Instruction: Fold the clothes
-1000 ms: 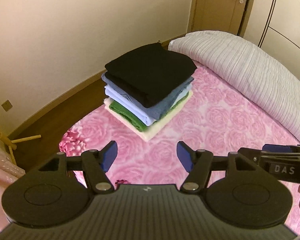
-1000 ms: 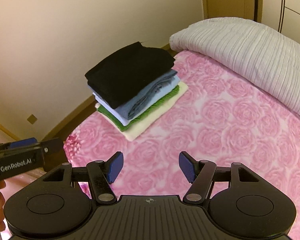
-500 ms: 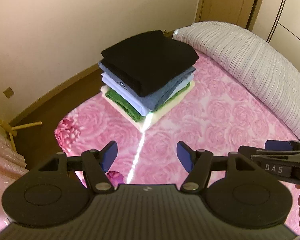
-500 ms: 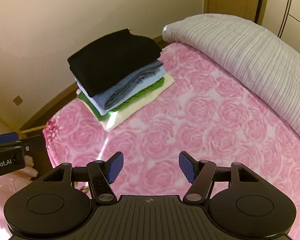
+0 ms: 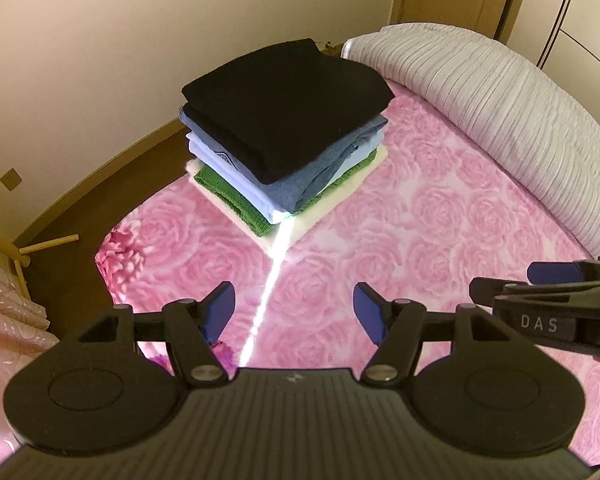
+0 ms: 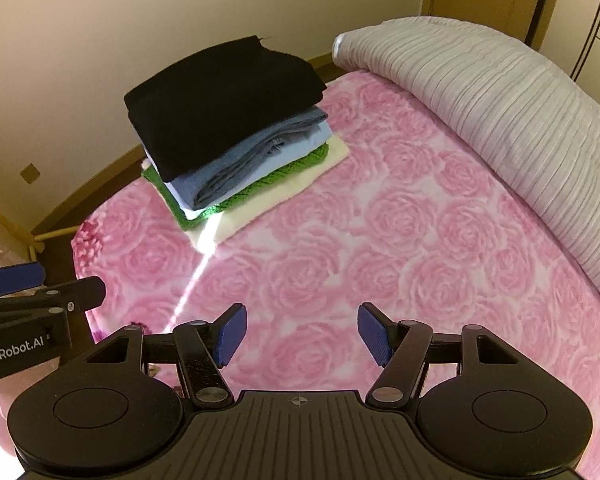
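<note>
A stack of folded clothes [image 5: 288,136] [image 6: 228,128] rests near the far corner of a pink rose-patterned bed [image 5: 420,240] [image 6: 380,248]. A black garment [image 5: 288,96] lies on top, then blue and light-blue pieces, a green knit [image 5: 236,204] and a cream piece at the bottom. My left gripper [image 5: 294,312] hovers open over the bedspread, short of the stack, nothing between its blue pads. My right gripper [image 6: 300,334] is likewise open and empty. Each gripper shows at the edge of the other's view: the right gripper [image 5: 548,304], the left gripper [image 6: 28,304].
A rolled white ribbed duvet [image 5: 500,108] [image 6: 500,120] runs along the bed's right side. A narrow bright strip of light [image 5: 268,288] crosses the bedspread toward the stack. Beyond the bed's left edge are brown floor, a wooden stand leg [image 5: 40,248] and the beige wall.
Both grippers have moved forward and closer to the stack, which now looks larger. A strip of light has appeared on the bedspread. Both stayed open.
</note>
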Demonstrator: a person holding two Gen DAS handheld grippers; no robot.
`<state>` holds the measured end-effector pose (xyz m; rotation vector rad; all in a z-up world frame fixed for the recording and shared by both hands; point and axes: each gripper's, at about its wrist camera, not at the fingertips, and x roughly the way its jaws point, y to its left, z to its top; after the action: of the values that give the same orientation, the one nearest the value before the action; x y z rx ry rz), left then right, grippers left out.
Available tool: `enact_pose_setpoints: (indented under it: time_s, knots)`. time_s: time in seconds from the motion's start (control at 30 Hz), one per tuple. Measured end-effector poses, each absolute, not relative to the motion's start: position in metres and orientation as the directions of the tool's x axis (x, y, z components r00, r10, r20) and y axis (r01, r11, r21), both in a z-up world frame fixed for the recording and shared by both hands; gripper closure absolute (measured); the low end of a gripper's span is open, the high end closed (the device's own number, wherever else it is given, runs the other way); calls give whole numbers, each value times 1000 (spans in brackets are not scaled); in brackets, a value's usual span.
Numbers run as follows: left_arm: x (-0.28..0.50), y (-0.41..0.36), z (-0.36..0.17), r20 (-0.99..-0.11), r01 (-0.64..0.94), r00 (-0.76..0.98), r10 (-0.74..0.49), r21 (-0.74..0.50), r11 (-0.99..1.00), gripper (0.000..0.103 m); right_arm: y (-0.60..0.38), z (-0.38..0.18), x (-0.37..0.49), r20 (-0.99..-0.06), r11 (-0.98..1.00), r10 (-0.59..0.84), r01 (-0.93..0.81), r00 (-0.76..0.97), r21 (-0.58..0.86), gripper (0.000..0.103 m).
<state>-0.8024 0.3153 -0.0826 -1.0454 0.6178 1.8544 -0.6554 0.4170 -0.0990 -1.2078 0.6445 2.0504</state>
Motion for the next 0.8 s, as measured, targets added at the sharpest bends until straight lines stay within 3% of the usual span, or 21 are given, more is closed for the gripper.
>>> enact_pose_setpoints:
  time_s: [0.8]
  knots:
    - [-813,361,-105,-871,-886,-230,434,2,-464,41,469,-118,-681,-900,-652,263,-752,-347,100,38]
